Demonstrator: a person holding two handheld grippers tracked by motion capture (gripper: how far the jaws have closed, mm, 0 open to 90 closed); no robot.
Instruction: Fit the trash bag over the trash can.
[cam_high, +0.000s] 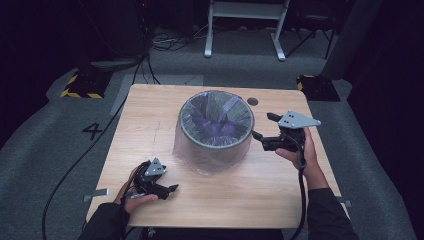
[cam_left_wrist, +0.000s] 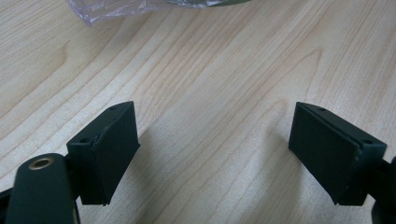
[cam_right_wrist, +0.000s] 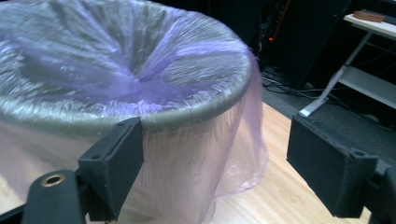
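A round grey bin (cam_high: 216, 142) lined with a clear purple-tinted plastic bag (cam_high: 212, 120) stands in the middle of the wooden table (cam_high: 145, 115). The bag drapes over the rim and down the outside. My right gripper (cam_high: 264, 126) hovers just right of the bin at rim height, open. In the right gripper view its jaws (cam_right_wrist: 215, 126) are spread wide, with the bag-covered rim (cam_right_wrist: 187, 116) close ahead and nothing pinched. My left gripper (cam_high: 167, 191) rests low near the table's front left, open. Its jaws (cam_left_wrist: 215, 116) frame bare wood (cam_left_wrist: 210, 70), with the bag's hem (cam_left_wrist: 121, 7) farther off.
A small dark hole (cam_high: 252, 101) sits in the table behind the bin. Beyond the table are a white stand's legs (cam_high: 245, 30), cables on the grey floor (cam_high: 170, 42) and yellow-black striped blocks (cam_high: 80, 85).
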